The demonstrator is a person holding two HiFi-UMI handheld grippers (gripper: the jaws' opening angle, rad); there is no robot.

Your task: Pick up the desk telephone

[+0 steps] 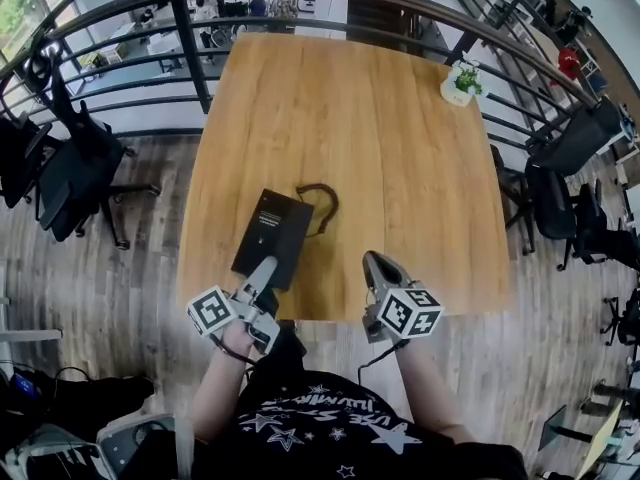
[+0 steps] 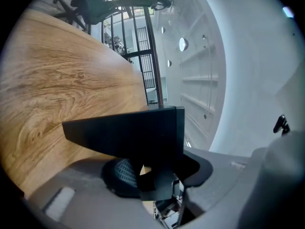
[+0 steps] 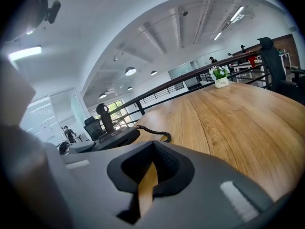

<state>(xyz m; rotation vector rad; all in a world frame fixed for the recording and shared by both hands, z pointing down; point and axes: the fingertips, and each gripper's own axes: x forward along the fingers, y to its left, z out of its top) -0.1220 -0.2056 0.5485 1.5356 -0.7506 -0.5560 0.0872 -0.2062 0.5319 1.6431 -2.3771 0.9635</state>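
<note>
A black desk telephone [image 1: 270,233] lies flat on the wooden table [image 1: 380,138] near its front left corner, its coiled cord [image 1: 322,203] curling off to the right. My left gripper [image 1: 264,268] reaches in level from the front edge and is shut on the phone's near edge. In the left gripper view the dark slab of the telephone [image 2: 128,132] sits clamped across the left gripper [image 2: 147,171]. My right gripper [image 1: 378,265] hovers over the table's front edge to the right of the phone, shut and holding nothing. In the right gripper view the telephone [image 3: 112,137] and cord [image 3: 152,131] lie to the left of the right gripper [image 3: 147,180].
A small potted plant [image 1: 459,83] stands at the table's far right corner. A dark metal railing [image 1: 190,38] curves behind the table. Black office chairs stand to the left [image 1: 70,168] and right [image 1: 570,148] on the wooden floor.
</note>
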